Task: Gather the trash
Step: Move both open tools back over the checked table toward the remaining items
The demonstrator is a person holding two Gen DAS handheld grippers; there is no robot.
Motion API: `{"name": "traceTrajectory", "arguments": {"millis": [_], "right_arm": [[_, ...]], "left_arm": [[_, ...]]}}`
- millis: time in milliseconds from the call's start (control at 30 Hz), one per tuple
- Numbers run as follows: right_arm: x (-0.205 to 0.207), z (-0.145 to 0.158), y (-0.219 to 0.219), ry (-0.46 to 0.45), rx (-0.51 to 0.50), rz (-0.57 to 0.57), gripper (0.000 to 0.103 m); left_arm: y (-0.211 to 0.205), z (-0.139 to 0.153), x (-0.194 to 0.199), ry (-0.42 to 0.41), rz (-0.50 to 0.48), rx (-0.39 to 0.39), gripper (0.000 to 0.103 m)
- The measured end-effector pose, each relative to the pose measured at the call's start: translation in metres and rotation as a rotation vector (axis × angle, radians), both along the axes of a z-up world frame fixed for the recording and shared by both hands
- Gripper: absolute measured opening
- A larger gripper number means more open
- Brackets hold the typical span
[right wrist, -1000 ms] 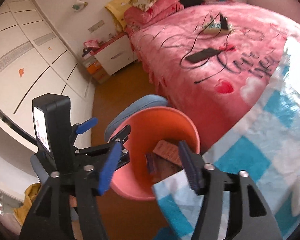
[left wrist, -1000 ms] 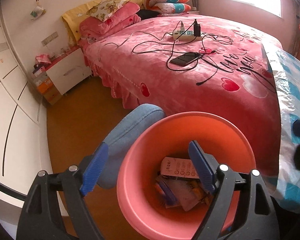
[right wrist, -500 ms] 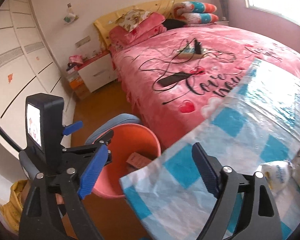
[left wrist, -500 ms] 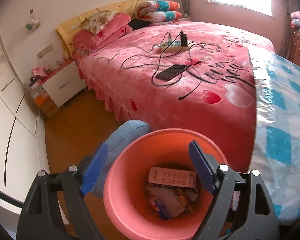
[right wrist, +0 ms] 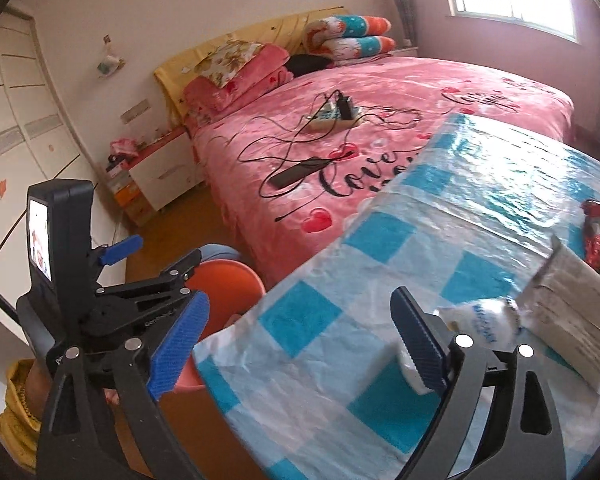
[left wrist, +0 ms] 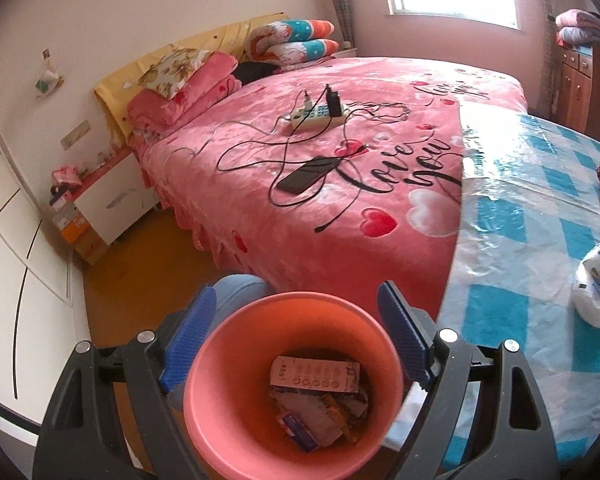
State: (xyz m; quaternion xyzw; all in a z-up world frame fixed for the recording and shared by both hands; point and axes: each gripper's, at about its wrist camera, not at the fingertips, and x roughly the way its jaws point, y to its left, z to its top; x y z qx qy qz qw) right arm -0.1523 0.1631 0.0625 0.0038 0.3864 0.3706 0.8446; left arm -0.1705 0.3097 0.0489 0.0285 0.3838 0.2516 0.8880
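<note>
Two grippers stand with jaws apart and nothing between the pads: your left gripper [left wrist: 296, 340] hangs over the pink bin [left wrist: 236, 392], and your right gripper [right wrist: 300, 340], whose jaws have just been opening wider, is out over the blue-checked table [right wrist: 340, 344]. The bin sits on the floor just off the table's near left corner, with a box and wrappers already at its bottom. More rubbish lies toward the table's right edge: a crumpled white wrapper [right wrist: 480, 320] just beside your right pad, a red wrapper [right wrist: 598, 236] farther back, and a stack of papers [right wrist: 572, 304] between them.

Go for the white wrapper first, I'd say. Bring the right gripper down so both pads straddle it, close on the bunched middle rather than a loose edge, and lift clear of the slippery table cover before swinging left. Keep the left gripper out of the bin's mouth so the drop is unobstructed.
</note>
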Motion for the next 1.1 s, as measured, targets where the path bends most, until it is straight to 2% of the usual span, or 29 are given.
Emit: {"name": "traceTrajectory", "arguments": {"millis": [433, 1100], "right_arm": [[0.003, 0.004, -0.048, -0.025, 0.034, -0.081, 0.091], [0.010, -0.003, -0.114, -0.010, 0.093, -0.172, 0.091]], "left_arm": [[-0.047, 0.011, 0.017, 0.003, -0.081, 0.049, 0.083], [-0.109, 0.016, 0.036, 0.029, -0.168, 0.120, 0.083]]}}
